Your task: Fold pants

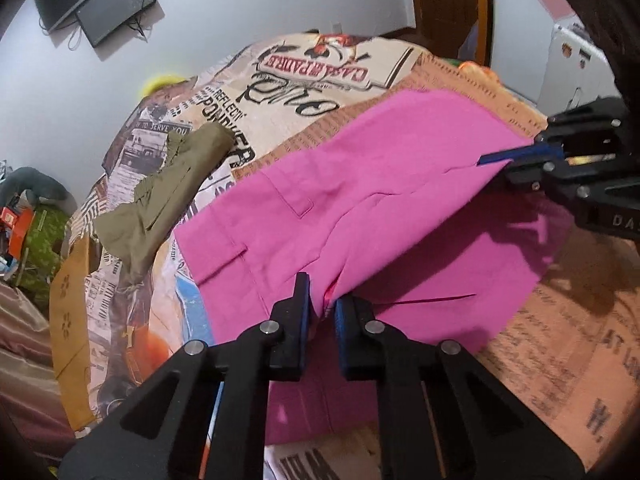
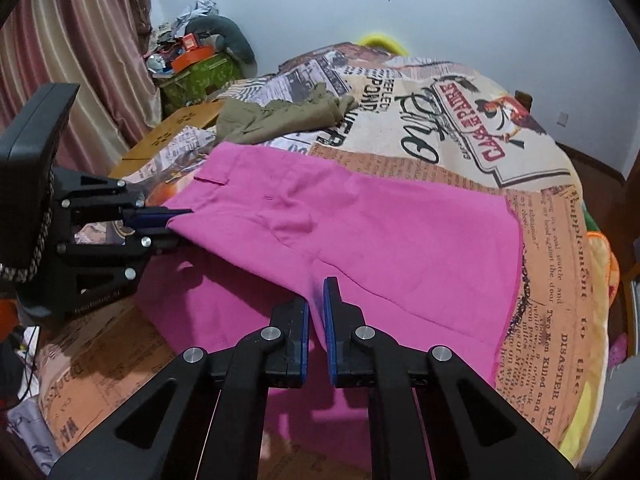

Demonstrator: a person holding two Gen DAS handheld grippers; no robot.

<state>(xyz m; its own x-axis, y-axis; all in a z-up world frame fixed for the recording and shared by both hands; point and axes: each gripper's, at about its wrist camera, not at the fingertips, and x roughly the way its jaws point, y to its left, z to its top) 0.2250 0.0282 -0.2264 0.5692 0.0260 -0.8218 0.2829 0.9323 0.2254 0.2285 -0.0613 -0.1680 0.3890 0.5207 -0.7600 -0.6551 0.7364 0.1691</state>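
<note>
Clutter fills the far left corner by the curtain (image 2: 60,60), well apart from our work. Next, olive trousers (image 2: 280,118) lie crumpled on the printed bedspread (image 2: 460,120), likely set aside for later. The left hand-held gripper (image 2: 180,220) pinches one edge of the pink pants (image 2: 380,240), which lie spread across the bed with their near layer lifted. Further right, we hold the right hand-held gripper (image 2: 316,312) pinched on the same raised edge, so we judge both grips keep the fabric taut and level for carrying one half over.
</note>
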